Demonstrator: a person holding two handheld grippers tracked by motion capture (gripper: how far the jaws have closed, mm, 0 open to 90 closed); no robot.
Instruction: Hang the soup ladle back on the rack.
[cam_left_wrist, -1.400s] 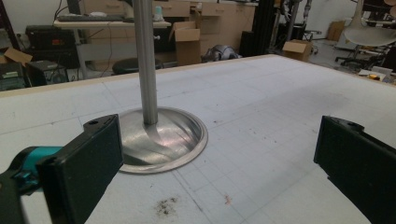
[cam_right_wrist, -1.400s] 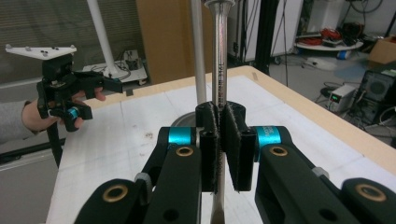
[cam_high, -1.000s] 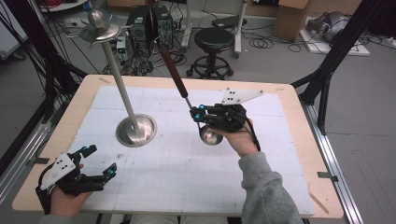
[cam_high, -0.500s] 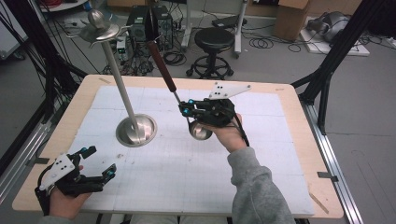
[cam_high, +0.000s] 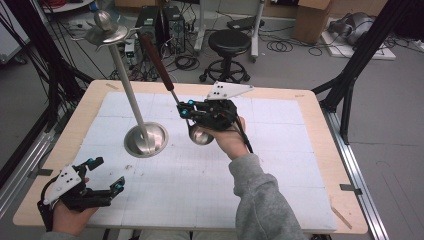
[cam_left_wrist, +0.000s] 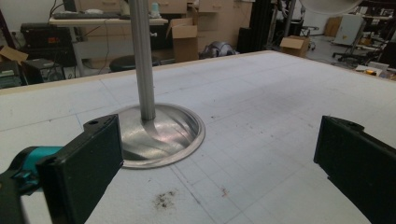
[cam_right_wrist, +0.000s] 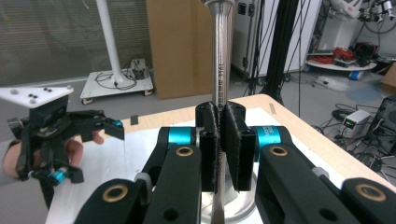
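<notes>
A ladle hangs in my right gripper, whose jaws are shut on its thin metal shaft. Its brown handle slants up and to the left, and its shiny bowl hangs just above the white mat, below the hand. A tall metal stand stands left of it, with a dished base, a pole and a plate with a ball on top. My left gripper rests open at the table's front left corner, empty, facing the stand's base and its pole.
The white gridded mat lies on a wooden table. Behind the table are a black stool, cables, computer cases and cardboard boxes. Black frame posts stand at both sides.
My right gripper has carried the ladle to the left and a little up, closer to the stand. The left gripper has stayed where it was.
</notes>
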